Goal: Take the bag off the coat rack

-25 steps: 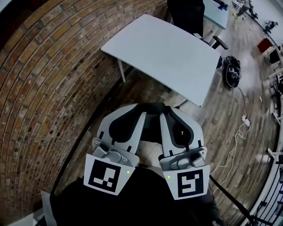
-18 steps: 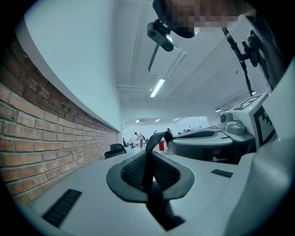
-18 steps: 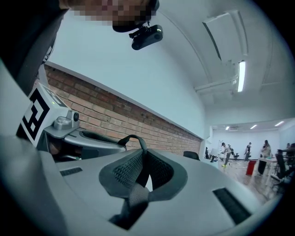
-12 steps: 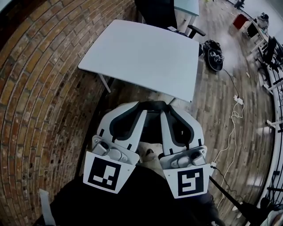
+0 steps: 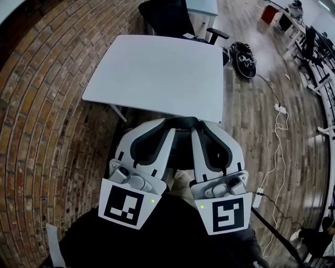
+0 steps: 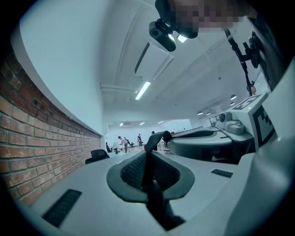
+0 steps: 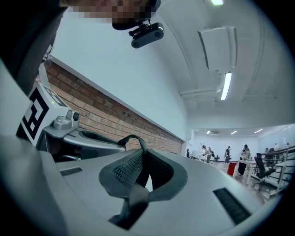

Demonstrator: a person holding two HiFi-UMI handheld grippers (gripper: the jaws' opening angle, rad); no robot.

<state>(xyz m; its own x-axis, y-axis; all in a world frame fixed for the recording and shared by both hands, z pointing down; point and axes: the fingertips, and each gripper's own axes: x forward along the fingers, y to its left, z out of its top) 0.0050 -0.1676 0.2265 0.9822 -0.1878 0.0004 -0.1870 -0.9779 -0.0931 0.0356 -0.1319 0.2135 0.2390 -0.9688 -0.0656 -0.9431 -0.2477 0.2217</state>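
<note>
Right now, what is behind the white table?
A black office chair stands behind the white table, beside a pale desk. The tabletop covers the chair's lower part, so its base cannot be seen.

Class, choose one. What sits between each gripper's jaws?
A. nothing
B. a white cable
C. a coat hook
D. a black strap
D: in both gripper views a black strap runs pinched between the jaws of the left gripper and the right gripper.
</note>
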